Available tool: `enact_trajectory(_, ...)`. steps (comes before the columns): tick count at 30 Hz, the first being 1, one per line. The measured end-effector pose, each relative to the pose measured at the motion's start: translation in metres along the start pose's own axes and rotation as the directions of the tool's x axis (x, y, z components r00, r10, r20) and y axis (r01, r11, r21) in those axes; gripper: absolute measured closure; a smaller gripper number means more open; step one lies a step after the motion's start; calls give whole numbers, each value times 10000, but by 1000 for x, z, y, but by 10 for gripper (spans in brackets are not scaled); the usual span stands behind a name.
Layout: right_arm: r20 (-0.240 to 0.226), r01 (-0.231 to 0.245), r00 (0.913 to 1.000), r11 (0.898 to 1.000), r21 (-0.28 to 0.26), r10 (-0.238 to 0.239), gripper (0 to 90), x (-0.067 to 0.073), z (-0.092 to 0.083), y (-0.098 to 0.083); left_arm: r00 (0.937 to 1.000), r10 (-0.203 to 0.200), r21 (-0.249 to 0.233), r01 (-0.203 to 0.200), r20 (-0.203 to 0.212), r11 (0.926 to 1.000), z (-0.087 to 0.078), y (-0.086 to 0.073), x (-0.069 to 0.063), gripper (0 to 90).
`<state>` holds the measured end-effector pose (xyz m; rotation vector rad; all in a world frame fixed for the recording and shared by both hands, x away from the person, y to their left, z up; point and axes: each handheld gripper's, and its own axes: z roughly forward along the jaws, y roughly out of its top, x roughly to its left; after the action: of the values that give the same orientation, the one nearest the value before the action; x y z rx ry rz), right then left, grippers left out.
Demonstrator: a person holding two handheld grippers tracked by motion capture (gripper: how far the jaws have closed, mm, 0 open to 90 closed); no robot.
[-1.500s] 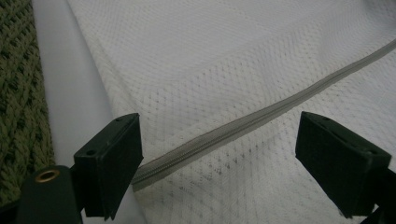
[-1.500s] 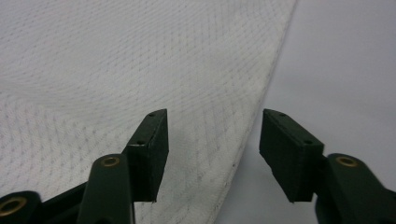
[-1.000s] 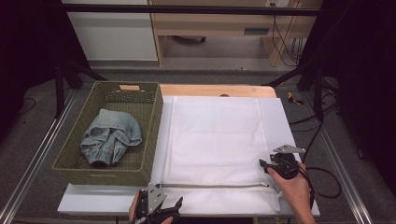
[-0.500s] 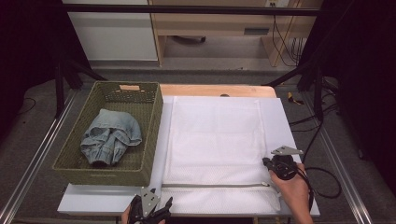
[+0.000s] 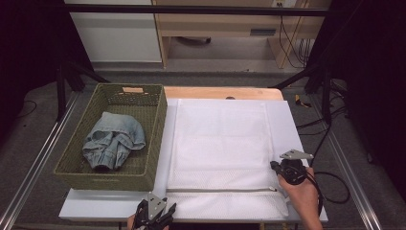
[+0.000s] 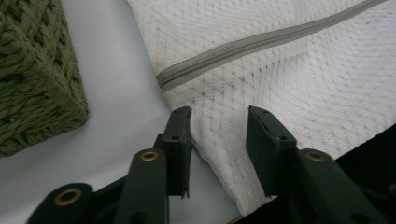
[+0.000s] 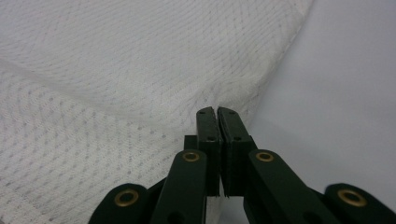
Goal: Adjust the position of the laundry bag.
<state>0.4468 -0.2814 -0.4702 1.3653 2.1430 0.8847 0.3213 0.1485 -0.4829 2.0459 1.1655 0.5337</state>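
white table [image 5: 306, 143], mesh bag [image 5: 220, 143]; left tongs [image 6: 218, 135] narrower

You are working in what looks like a lab or recording studio, not a home. Your white table [image 5: 297, 143] stands inside a dark metal frame, with a black bar [image 5: 191, 8] across the top and black tripod legs [image 5: 72, 76] on either side. Black curtains close off both sides. Cables [image 5: 287, 38] hang by a plain wooden bench [image 5: 225, 28] at the back, beside a white cabinet [image 5: 115, 33], and grey carpet [image 5: 28, 143] covers the floor.
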Motion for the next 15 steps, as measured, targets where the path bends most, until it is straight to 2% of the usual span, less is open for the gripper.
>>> enact_trajectory(1, -11, -27, 10000, 10000, -13, 27, 885, 0, -1, 0, 10000, 0, 0, 0, 0, 10000, 0, 0, 0, 730)
enact_trajectory(2, -11, -27, 10000, 10000, -13, 27, 885, 0, -1, 0, 9999, 52, -66, -51, 157, 10000, 1, 0, 0, 730)
enact_trajectory(3, 3, 9, 10000, 10000, -31, -9, 887, -1, -1, 0, 9999, 84, -97, -83, 139, 9999, 1, 0, 0, 759)
enact_trajectory(5, 33, 78, 10000, 10000, 26, -78, 890, -2, -1, 0, 9995, 129, -128, -126, 287, 9998, 4, 3, 0, 858)
enact_trajectory(9, 119, 93, 9999, 9999, 82, -94, 891, -4, -2, -1, 9996, 221, -284, -216, 180, 9994, 8, 4, -5, 870)
enact_trajectory(15, 371, -43, 9993, 10000, 72, 40, 891, -13, -6, -5, 9986, 243, -381, -225, 465, 9990, 14, 10, -12, 870)
